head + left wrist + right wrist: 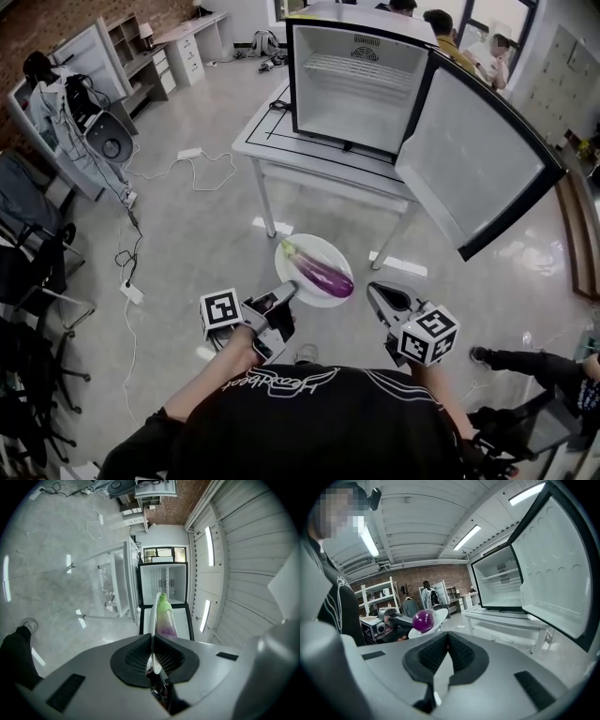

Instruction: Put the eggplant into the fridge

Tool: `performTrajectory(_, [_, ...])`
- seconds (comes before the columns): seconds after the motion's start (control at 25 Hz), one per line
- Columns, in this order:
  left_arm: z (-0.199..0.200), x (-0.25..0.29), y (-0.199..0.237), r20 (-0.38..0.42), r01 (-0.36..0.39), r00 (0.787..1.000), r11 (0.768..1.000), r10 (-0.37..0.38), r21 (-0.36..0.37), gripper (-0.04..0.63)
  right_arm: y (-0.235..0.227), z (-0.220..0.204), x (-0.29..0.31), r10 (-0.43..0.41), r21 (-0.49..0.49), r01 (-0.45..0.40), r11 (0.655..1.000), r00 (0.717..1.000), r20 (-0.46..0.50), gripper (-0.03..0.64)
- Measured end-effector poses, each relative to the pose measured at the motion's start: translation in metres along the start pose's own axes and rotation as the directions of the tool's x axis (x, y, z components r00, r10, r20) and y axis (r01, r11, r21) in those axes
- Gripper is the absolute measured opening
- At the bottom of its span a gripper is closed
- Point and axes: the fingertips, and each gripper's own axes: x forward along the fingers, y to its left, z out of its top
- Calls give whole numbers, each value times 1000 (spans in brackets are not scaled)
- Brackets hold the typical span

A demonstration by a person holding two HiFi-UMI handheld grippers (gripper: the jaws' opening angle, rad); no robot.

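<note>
A purple eggplant (324,271) with a green stem lies on a white plate (330,247). My left gripper (287,292) is shut on the plate's near rim and holds it level above the floor. In the left gripper view the plate (153,620) shows edge-on between the jaws, with the eggplant (164,616) on it. My right gripper (376,293) hangs just right of the plate, shut and empty. Its own view shows the eggplant (423,619) and plate (437,618) to the left. The small fridge (361,84) stands ahead on a white table (309,157) with its door (473,164) swung wide to the right.
The fridge holds one bare wire shelf (361,70). Cables and power strips (192,155) trail over the floor at left, beside black chairs (28,262) and desks. People (450,33) sit behind the fridge. Another person's leg and shoe (511,359) are at lower right.
</note>
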Motion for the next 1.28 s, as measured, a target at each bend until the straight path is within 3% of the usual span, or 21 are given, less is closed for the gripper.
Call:
performTrajectory(0.2, [66,18,3,-14,3,1000,1000,-3,19,26,-21,25,54,-39,-23,39,999,999,2,8])
performTrajectory(0.44, [109,32,3,-33,7,999,1000,-6,28,26,-33,44,87,-68,-29,68,997,997,21,8])
performTrajectory(0.6, [118,36,-2,-48,31,998,999,-30,19,25,-36,47,93,-87,-30,88,996,996,28,8])
performTrajectory(1.28, [141,84,3,-83,-16,996,999,19,39,26,-85,53,112,-115,20,114,993,993,26,8])
